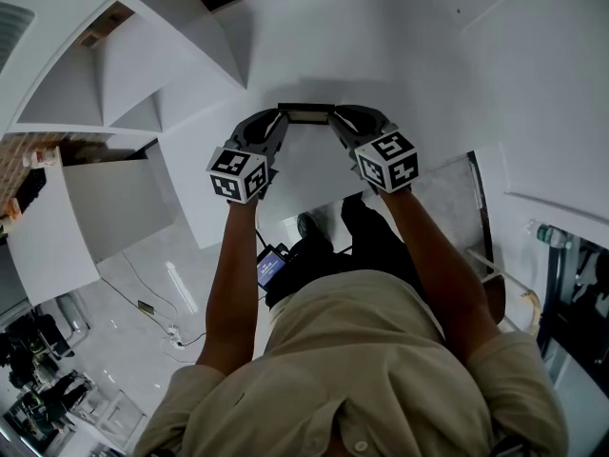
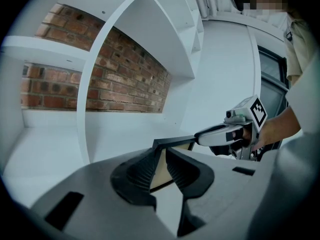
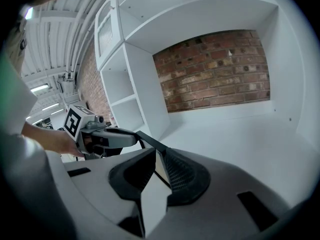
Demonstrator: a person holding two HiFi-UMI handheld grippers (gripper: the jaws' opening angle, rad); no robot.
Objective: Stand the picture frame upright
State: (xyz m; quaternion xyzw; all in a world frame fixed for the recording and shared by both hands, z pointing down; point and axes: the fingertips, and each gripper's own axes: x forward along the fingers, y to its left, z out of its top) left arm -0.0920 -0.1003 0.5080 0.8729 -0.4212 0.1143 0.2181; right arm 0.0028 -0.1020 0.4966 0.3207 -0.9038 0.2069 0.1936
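1. At the left of the white shelf [image 1: 381, 55], the left hand-held gripper [image 1: 276, 122] was clamped on the left end of the picture frame [image 1: 306, 114]. Its ribbed pads were pressed on either face of the frame just below the dark top edge. Pinching across the thin panel probably gave control of its tilt.
2. The left forearm [image 1: 233, 274] reached forward, nearly straight, from the body. That hand-held gripper was turned inward toward the frame's middle, its marker cube [image 1: 238, 172] facing up.
3. Between the two tools, the picture frame showed to the head view as a narrow dark strip, edge-on. I judged from this that it stood close to upright, facing the brick wall [image 3: 215, 69] at the back of the shelf. No view showed whether its lower edge touched the shelf board.
4. Taking it at both ends likely kept it from twisting or toppling while it was settled on its base.
5. At the right, the right hand-held gripper [image 1: 336, 122] was closed on the frame's other end, with the thin panel caught between its pads. It mirrored the left one.
6. The right forearm [image 1: 438, 255] stretched forward too and angled slightly inward, so both tools converged on the frame.
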